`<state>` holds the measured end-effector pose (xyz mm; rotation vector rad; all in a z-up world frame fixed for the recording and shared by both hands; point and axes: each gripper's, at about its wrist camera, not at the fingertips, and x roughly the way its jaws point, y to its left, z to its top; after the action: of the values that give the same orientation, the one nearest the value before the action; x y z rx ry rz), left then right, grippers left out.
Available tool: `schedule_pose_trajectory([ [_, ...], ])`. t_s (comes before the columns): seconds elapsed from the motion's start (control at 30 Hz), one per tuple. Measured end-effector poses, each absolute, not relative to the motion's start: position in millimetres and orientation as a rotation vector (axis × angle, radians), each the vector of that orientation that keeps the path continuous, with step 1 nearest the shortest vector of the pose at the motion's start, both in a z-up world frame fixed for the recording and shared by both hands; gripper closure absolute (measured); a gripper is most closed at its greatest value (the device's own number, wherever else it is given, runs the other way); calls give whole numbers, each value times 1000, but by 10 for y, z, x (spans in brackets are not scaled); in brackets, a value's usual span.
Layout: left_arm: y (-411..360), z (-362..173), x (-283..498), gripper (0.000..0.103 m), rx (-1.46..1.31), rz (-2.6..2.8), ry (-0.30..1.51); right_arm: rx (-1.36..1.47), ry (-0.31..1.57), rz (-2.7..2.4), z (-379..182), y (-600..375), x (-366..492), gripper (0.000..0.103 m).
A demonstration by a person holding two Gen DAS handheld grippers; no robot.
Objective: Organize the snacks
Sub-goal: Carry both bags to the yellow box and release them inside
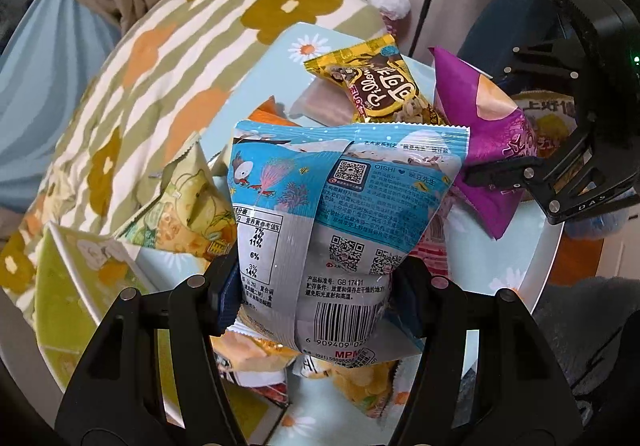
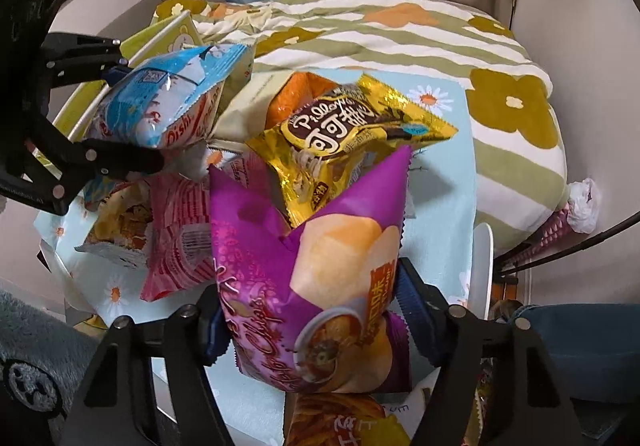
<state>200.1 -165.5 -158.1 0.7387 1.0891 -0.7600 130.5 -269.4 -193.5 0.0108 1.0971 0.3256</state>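
With your left gripper (image 1: 316, 298) clamped on the blue bag (image 1: 340, 206) and your right gripper (image 2: 312, 322) on the purple bag (image 2: 320, 286), lift both gently, without crushing the chips

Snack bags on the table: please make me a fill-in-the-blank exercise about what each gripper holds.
1. The left gripper is shut on the ____ snack bag.
2. The right gripper has the ____ chips bag between its fingers.
3. The gold cocoa snack bag lies just behind the purple bag, held by ____ gripper.
4. The tablecloth under the snacks is printed with ____.

Missing words: blue; purple; neither; daisies
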Motion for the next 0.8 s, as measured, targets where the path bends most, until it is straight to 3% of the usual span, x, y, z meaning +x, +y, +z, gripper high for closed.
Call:
schedule_pose_trajectory([
  [0.8,-1261,-1004,1486,42,539,-516,1003,-41,936,448,-1336,-2492,1091,35],
])
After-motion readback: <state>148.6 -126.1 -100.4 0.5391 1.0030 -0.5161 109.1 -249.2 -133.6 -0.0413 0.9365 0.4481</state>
